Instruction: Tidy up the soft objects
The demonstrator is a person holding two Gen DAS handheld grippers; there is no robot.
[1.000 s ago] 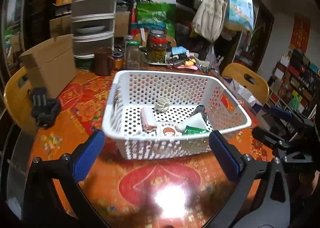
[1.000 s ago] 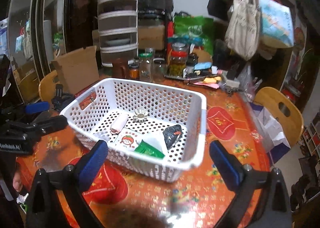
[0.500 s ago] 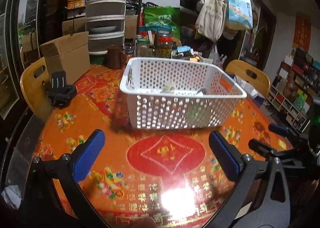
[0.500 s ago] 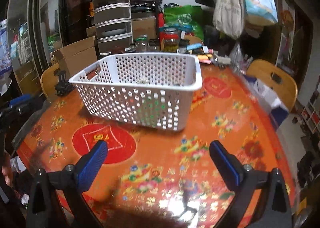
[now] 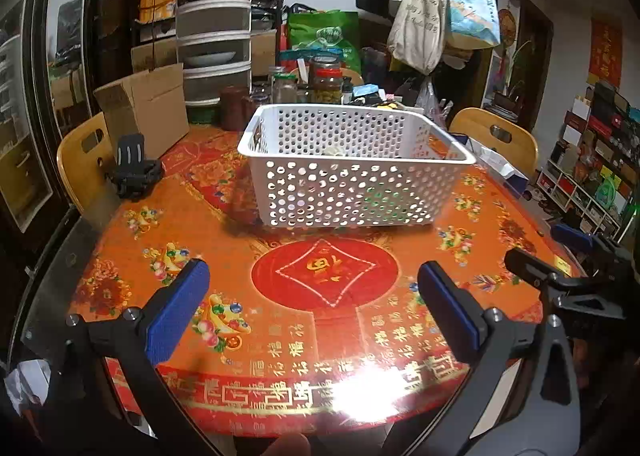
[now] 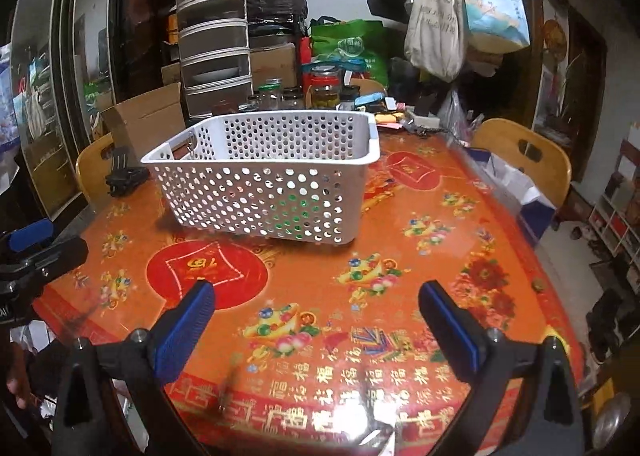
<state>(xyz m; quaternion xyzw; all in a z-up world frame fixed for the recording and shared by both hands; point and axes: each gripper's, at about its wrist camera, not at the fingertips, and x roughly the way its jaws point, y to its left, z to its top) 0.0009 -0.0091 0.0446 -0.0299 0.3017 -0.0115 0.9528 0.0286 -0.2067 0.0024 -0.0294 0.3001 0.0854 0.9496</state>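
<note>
Two grippers hang over the near part of the table (image 5: 132, 268), and both are on the near side of the white basket (image 5: 352, 192), well apart from it. The left gripper (image 5: 314, 312) has its jaws spread wide with nothing between them; its blue pads (image 5: 176, 316) are over the orange cloth. The right gripper (image 6: 316, 330) also has its jaws wide and holds nothing. In the left wrist view the right gripper shows at the right of the basket, low near the table edge.

The basket stands upright on the table. Through its holes I can see something green (image 6: 296, 204) inside, and a pale object (image 5: 336, 151) just reaches above the rim, but what the objects are I cannot tell from this low angle.

To the left of the basket lies a black clamp (image 5: 134, 168), and a cardboard box (image 5: 148, 108) is behind that. Behind the basket stand glass jars (image 5: 326, 86).
</note>
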